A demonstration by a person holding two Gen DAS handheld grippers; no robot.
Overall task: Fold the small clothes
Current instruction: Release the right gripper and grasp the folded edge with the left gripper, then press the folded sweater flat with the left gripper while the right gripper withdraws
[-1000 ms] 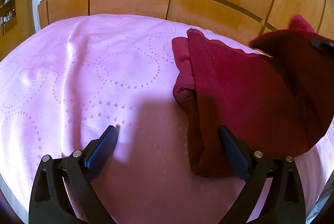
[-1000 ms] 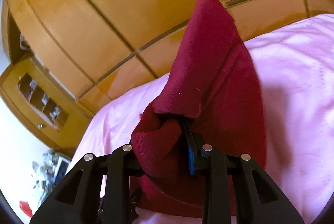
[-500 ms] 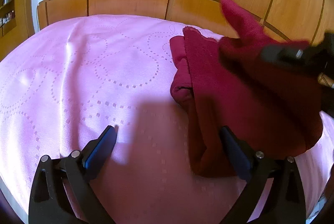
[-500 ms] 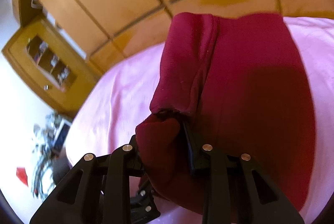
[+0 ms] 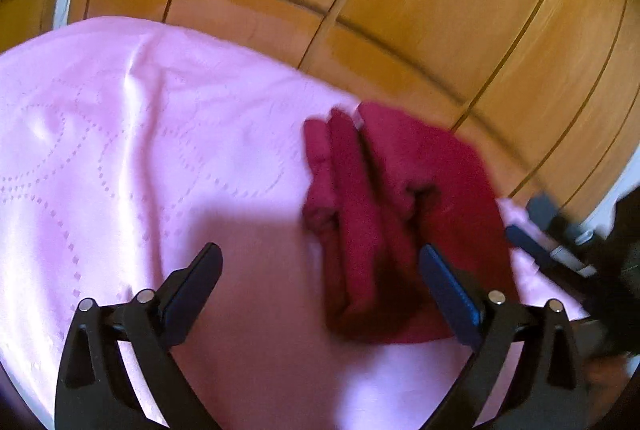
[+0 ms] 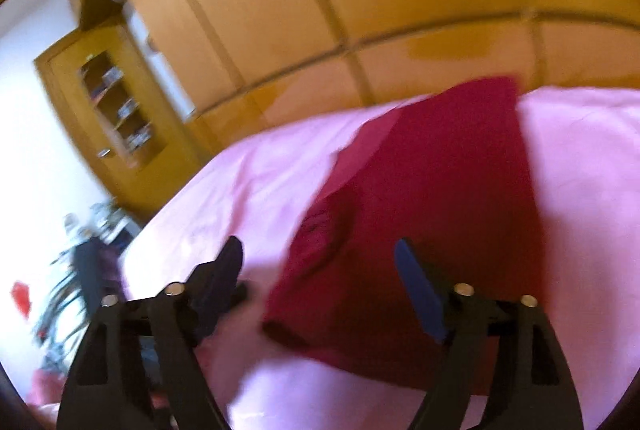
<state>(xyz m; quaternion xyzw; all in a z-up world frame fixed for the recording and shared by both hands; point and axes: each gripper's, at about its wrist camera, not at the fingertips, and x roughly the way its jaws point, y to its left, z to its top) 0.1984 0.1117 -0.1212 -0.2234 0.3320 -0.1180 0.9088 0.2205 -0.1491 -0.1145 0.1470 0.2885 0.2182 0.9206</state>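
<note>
**Dark red garment lying folded on pink bedspread, both grippers clear of it**

The dark red garment is seen lying on the pink bedspread, near the edge that faces the wooden wardrobe. Several lengthwise folds are visible along its left side in the left wrist view; the frames are blurred, so the garment type cannot be told. In the right wrist view the same garment is laid flat, one corner reaching toward the wardrobe.

The right gripper is recorded with jaws opening; cloth lies beneath the gap, and neither pad presses on it. The left gripper is held wide, nothing gripped, its right finger over the garment's near edge. A wooden shelf unit is noted at left.
</note>
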